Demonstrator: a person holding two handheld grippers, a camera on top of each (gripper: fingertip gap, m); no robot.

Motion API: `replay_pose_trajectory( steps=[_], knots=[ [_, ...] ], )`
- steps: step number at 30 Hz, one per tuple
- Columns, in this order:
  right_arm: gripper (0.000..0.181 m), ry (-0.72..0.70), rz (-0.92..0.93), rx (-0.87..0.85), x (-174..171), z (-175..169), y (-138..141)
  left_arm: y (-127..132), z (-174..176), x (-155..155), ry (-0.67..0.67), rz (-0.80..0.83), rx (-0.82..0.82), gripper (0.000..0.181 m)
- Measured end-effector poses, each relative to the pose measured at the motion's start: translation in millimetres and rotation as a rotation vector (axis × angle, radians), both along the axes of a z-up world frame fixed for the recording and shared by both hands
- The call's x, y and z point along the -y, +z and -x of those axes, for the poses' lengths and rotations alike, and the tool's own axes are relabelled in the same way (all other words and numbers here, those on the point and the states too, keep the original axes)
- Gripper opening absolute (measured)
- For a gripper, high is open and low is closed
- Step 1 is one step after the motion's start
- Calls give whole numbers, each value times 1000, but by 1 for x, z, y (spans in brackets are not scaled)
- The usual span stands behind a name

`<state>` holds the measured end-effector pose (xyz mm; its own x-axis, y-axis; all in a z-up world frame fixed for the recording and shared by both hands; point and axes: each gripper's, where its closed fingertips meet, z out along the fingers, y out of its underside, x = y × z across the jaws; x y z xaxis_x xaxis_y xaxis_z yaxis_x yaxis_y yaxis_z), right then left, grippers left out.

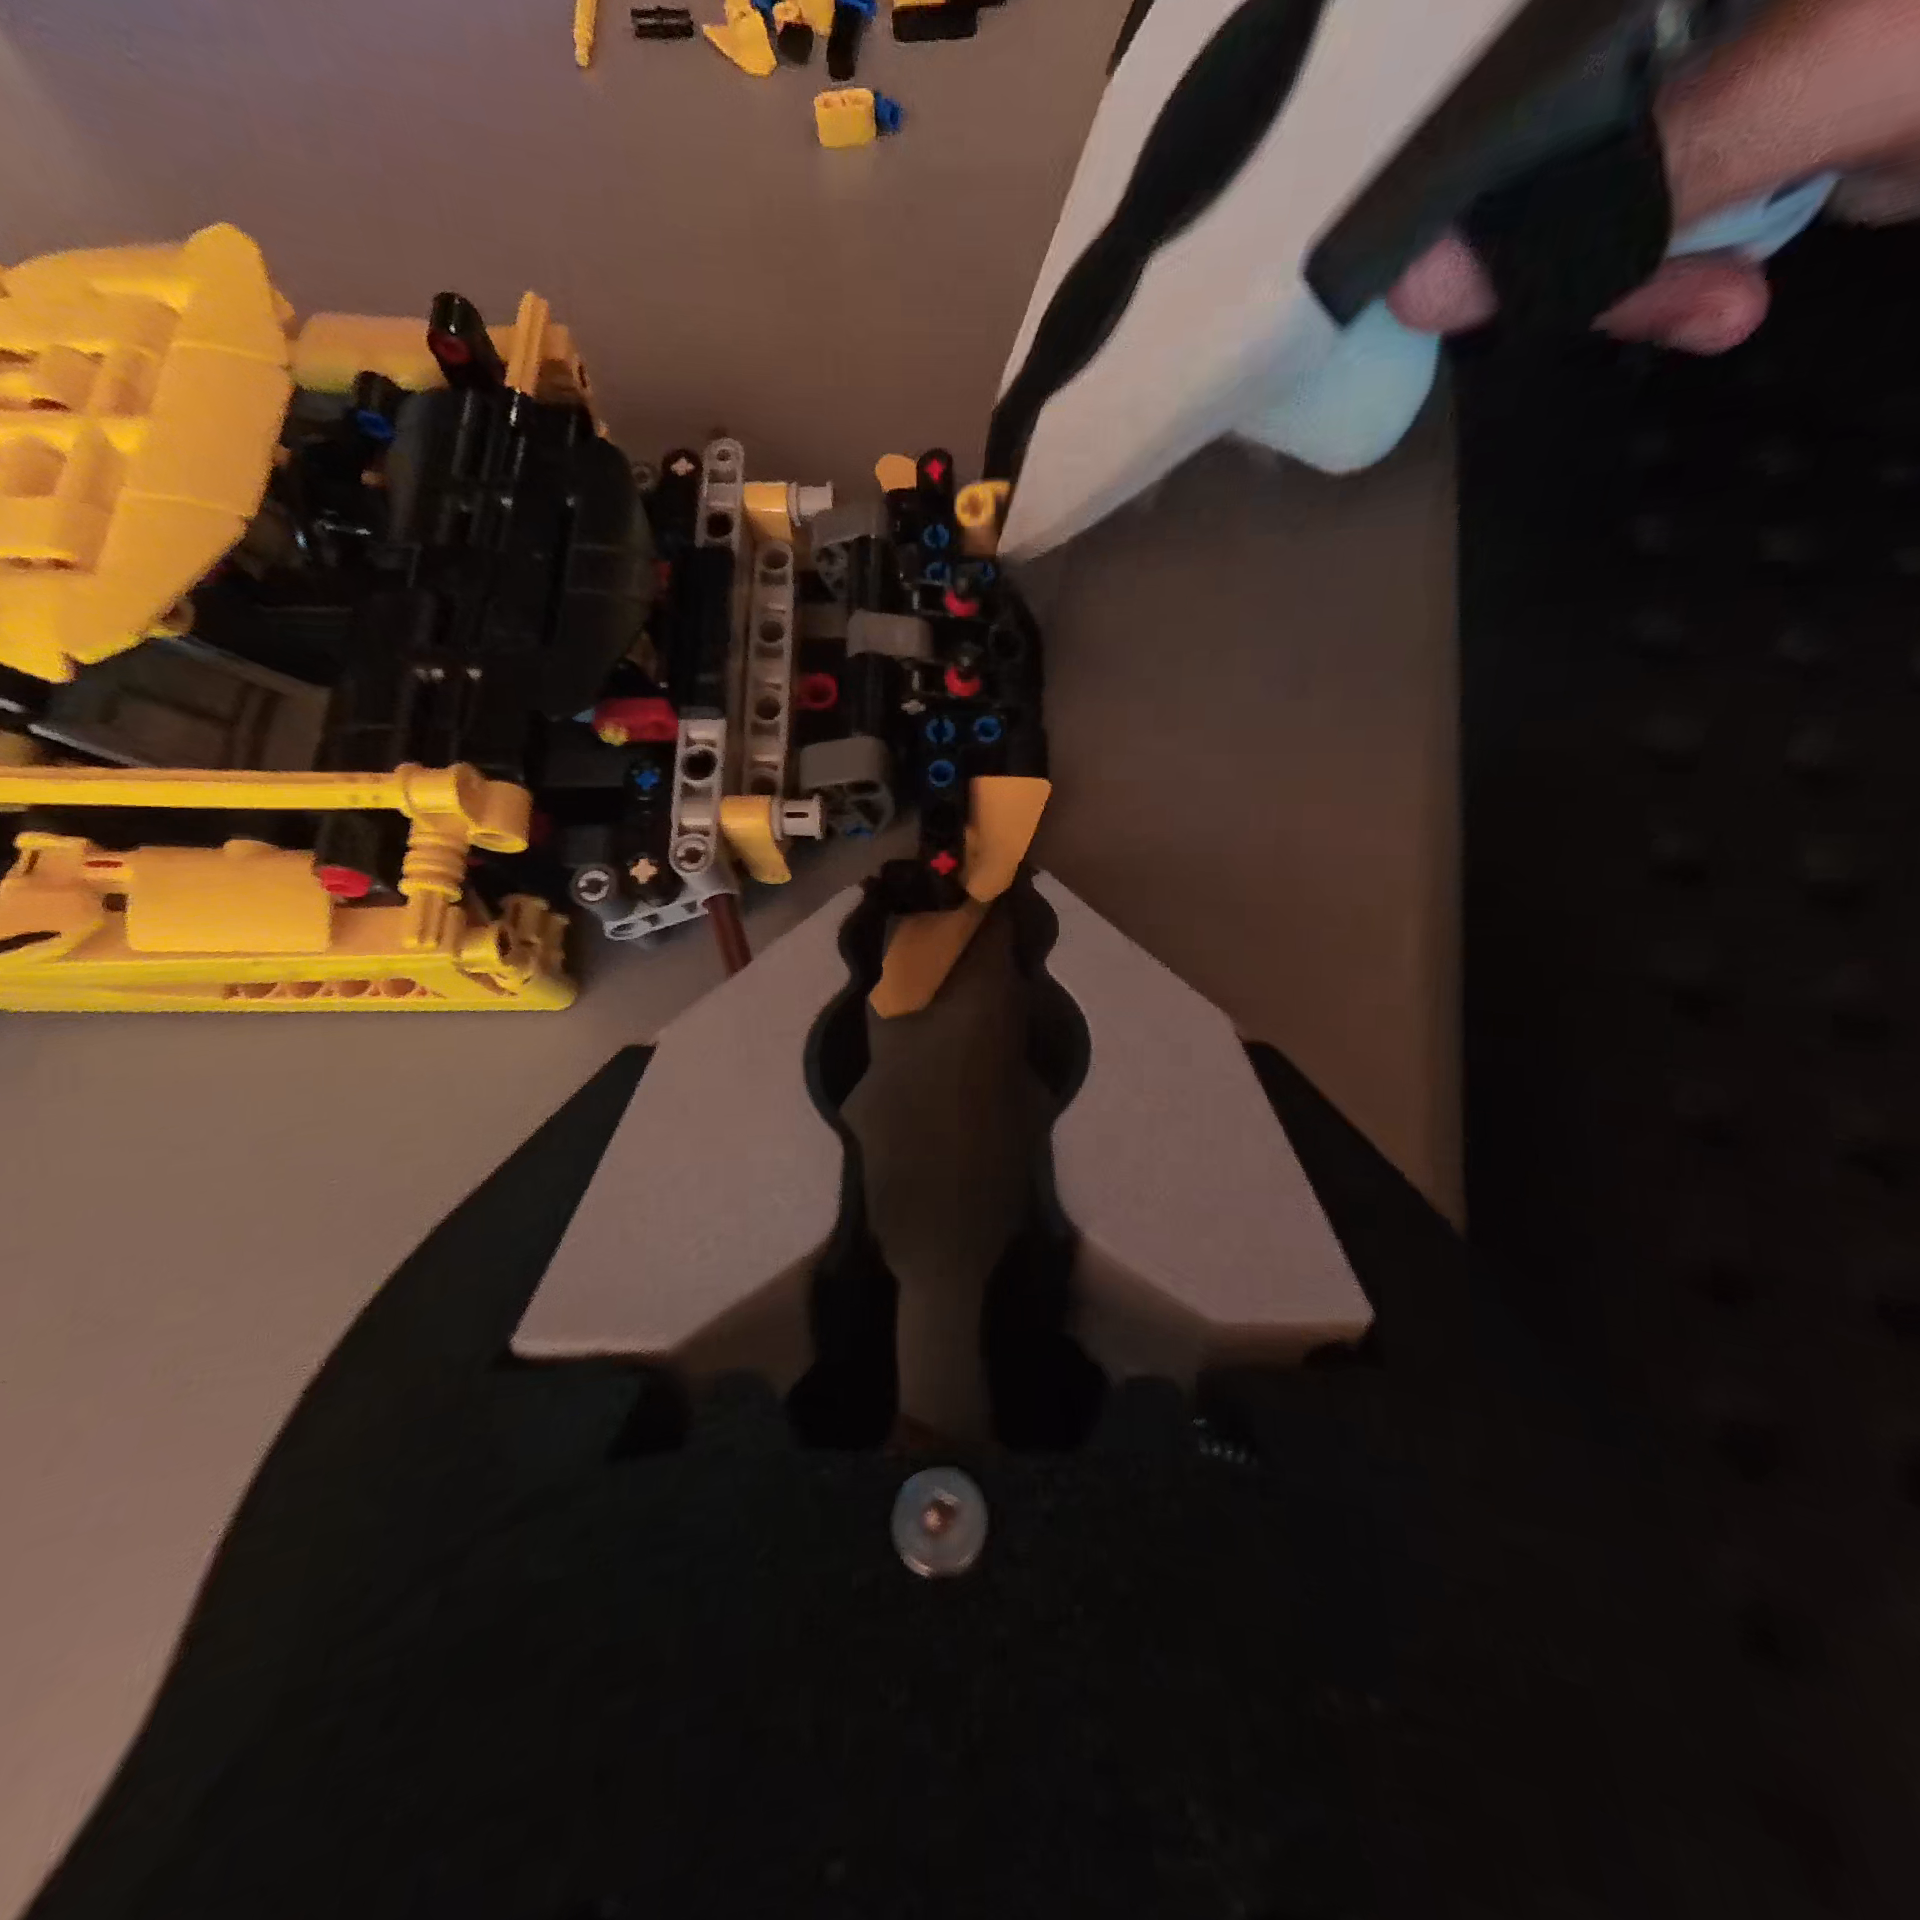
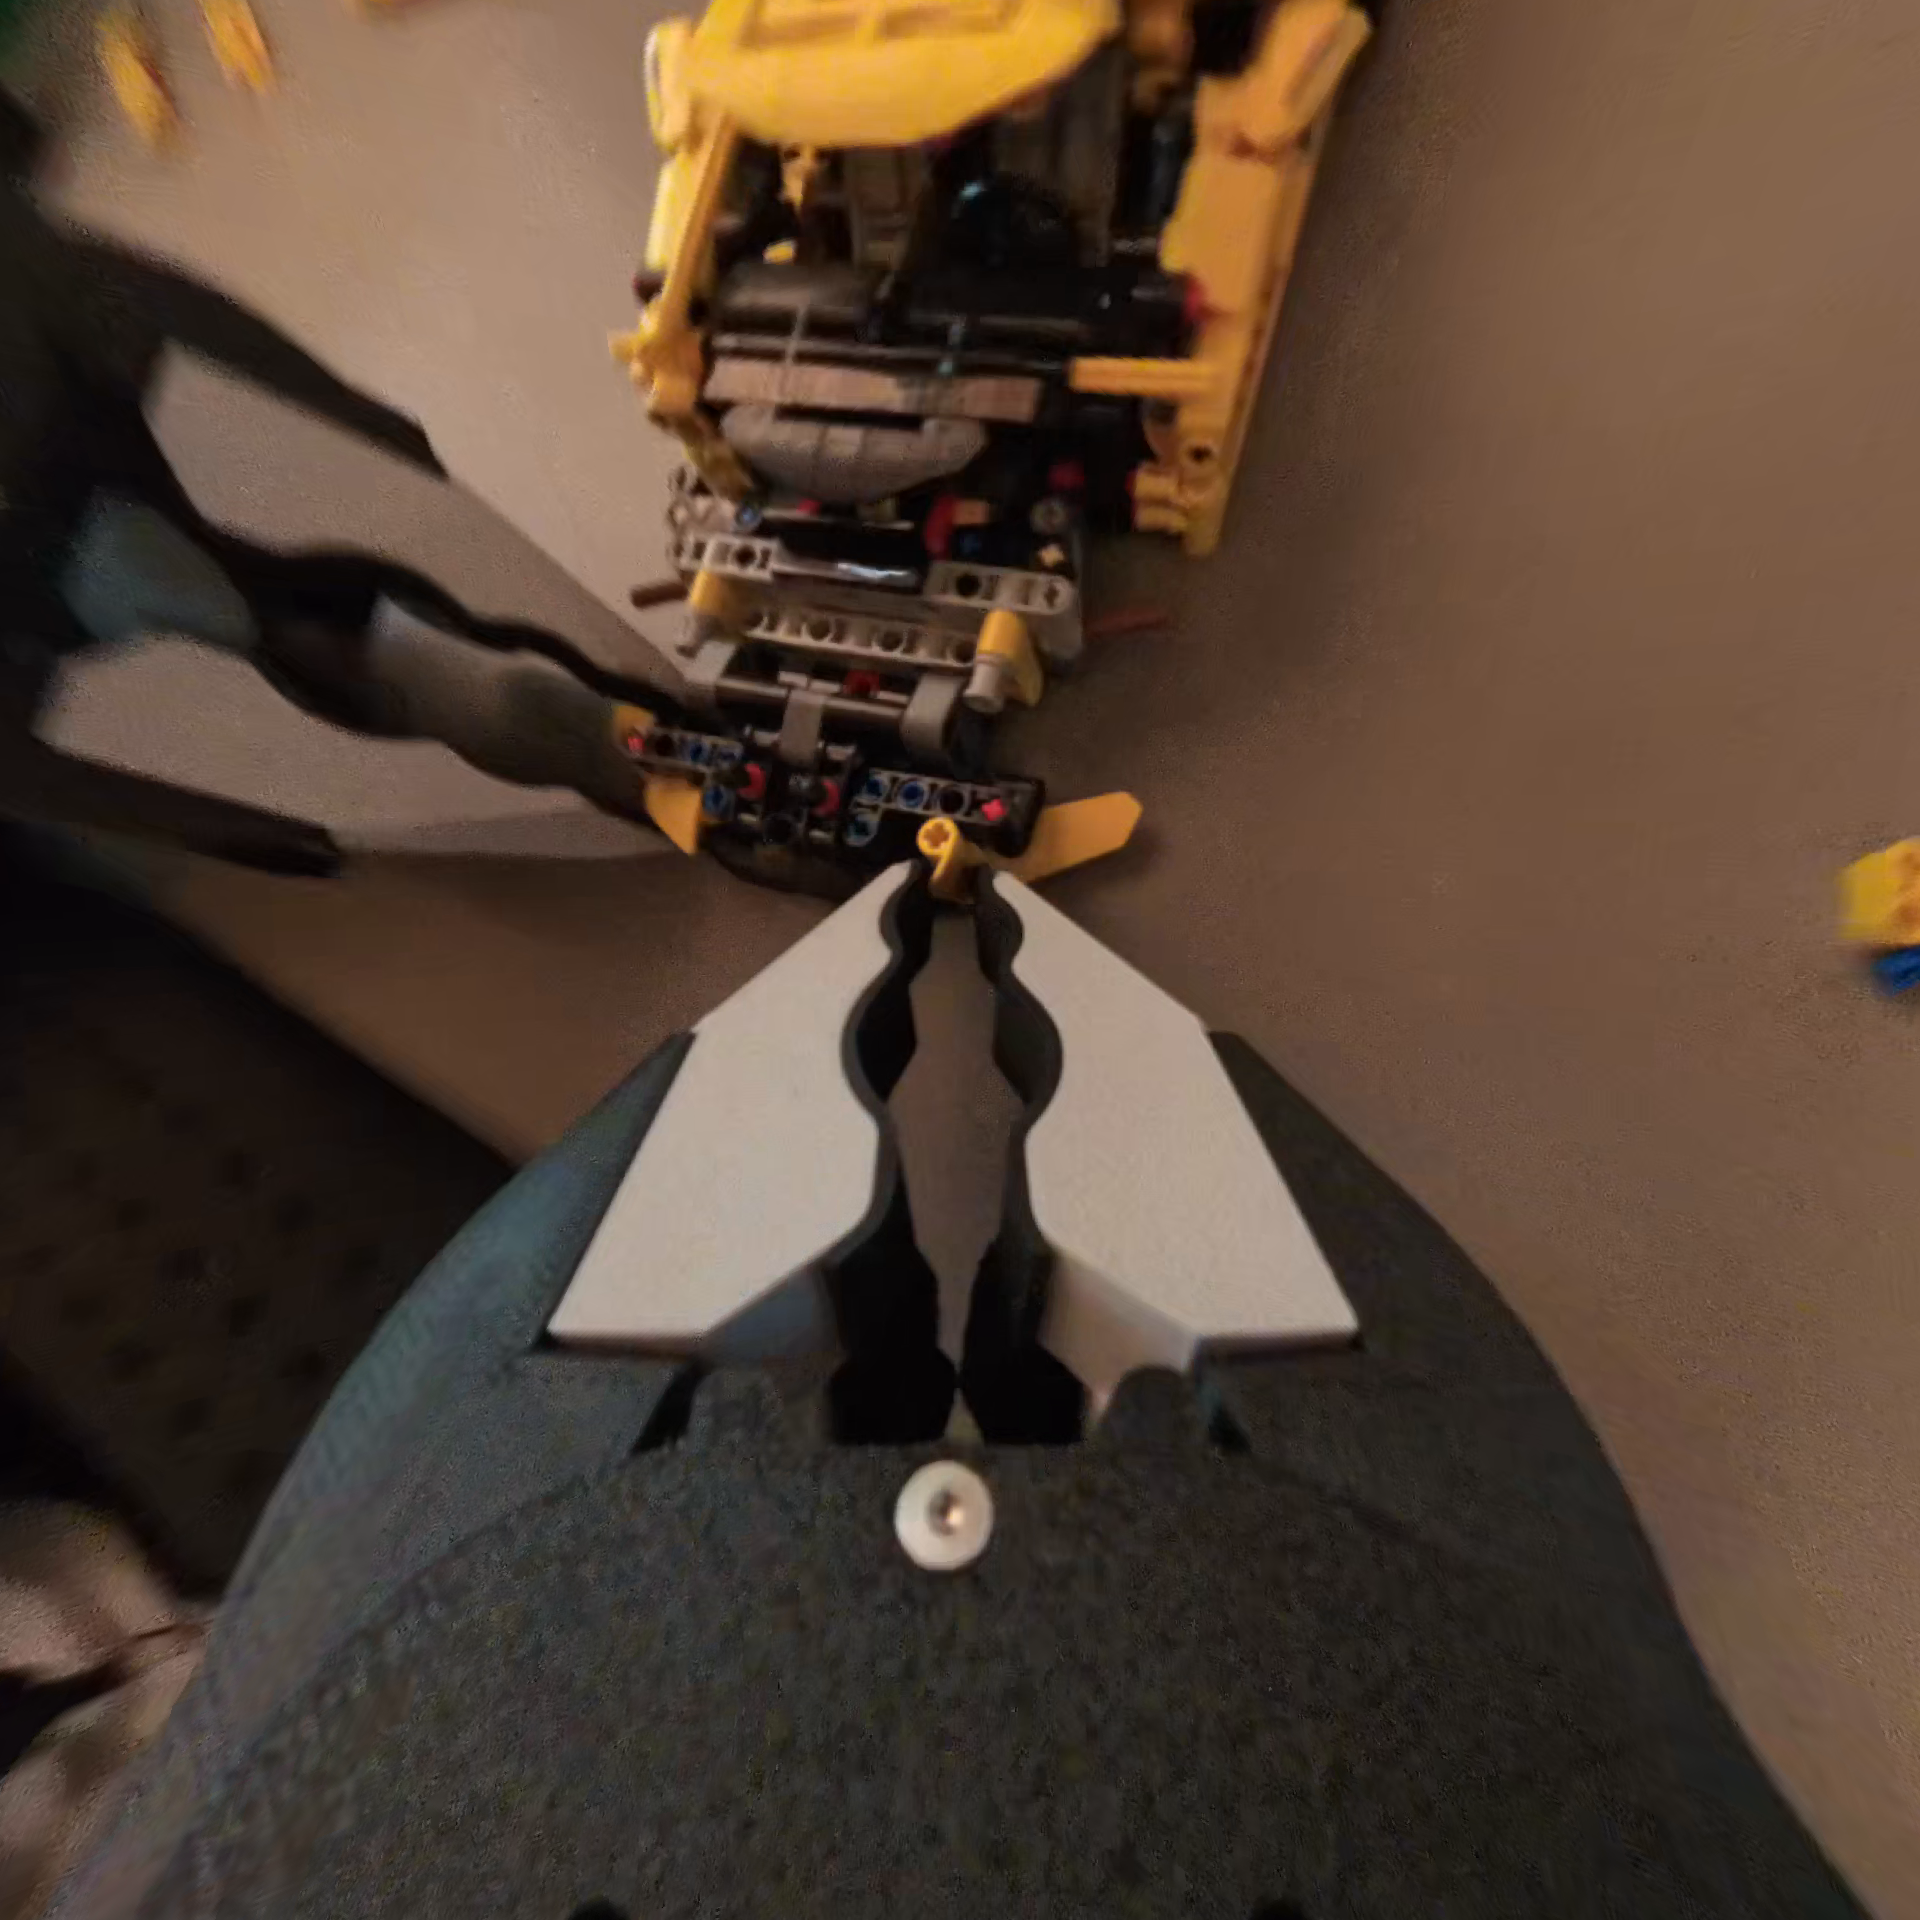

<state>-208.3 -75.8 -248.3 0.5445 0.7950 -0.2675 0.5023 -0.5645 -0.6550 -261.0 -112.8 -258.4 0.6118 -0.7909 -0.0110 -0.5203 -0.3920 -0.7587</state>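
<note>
A yellow and black building-brick vehicle model (image 1: 416, 623) lies on a grey table (image 1: 260, 1195); it also shows in the right wrist view (image 2: 914, 312). Its near end is a black beam frame (image 1: 961, 665) with blue and red pins. My left gripper (image 1: 951, 904) is shut on a yellow wedge panel (image 1: 920, 966) at one corner of that frame. My right gripper (image 2: 948, 878) is shut on a small yellow connector (image 2: 940, 844) at the frame's (image 2: 831, 795) edge, beside another yellow wedge panel (image 2: 1081, 826). Each gripper shows in the other's view, the right (image 1: 1003, 504) and the left (image 2: 665, 727).
Loose yellow, black and blue pieces (image 1: 852, 114) lie at the far side of the table. A yellow and blue piece (image 2: 1886, 904) lies to the right. A hand (image 1: 1714, 208) holds the right gripper. Dark floor (image 1: 1683, 935) lies beyond the table edge. The grippers' ends are close to 7 cm from one another.
</note>
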Motion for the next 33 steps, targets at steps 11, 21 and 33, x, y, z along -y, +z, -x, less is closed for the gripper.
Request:
replay_pose_trajectory(
  steps=[11,21,33],
  knots=[
    [2,8,-64,-146,-4,2,20,0,2,-4,36,-16,-12,23],
    [1,23,-199,56,-4,-1,3,3,8,-3,56,-62,-40,23],
    [16,17,-197,75,-7,1,1,23,-16,-25,-19,-137,-60,50]
  ],
)
